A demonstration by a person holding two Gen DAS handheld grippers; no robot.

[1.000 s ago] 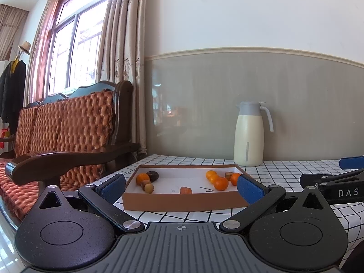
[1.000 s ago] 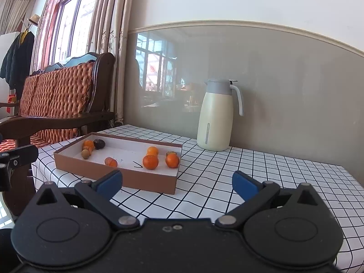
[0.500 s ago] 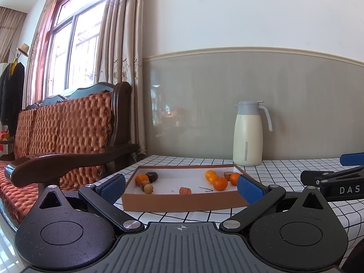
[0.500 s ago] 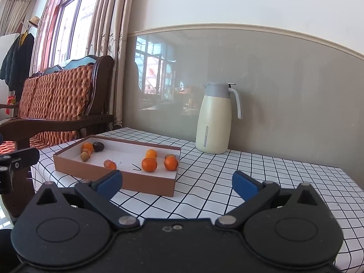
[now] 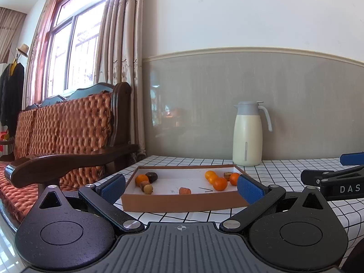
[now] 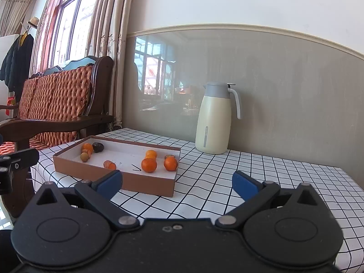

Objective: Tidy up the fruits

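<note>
Little has shifted over the last second: both views sit slightly higher and a touch further back from the box, and no fruit has changed place. For the task, that reads as both tools hovering, with nothing carried either way.

Fruits: all lie inside the shallow cardboard box (image 5: pixel 185 201). Ahead of the left tool's left finger: an orange (image 5: pixel 141 179), a dark round fruit (image 5: pixel 151 176) and two small brownish ones, bunched together. Ahead of its right finger: a cluster of oranges (image 5: pixel 220 183) with one small brown piece among them. Between the two groups, alone near the front wall: a small orange-red piece (image 5: pixel 185 190). Whether this grouping is the wanted order or a mix awaiting sorting cannot be settled from here.

Left gripper (image 5: pixel 181 186): fingers spread wide, empty, touching nothing; box lies just beyond the tips.

Right gripper (image 6: pixel 176 183): fingers equally wide, empty; box lies ahead and toward its left finger, bare checked cloth between the tips.

Worktop (image 6: pixel 261 182): checked cloth. Cream jug (image 6: pixel 213 119) stands far beyond the fingers by the wall. Wooden sofa (image 5: pixel 68 125) beyond the left side.
</note>
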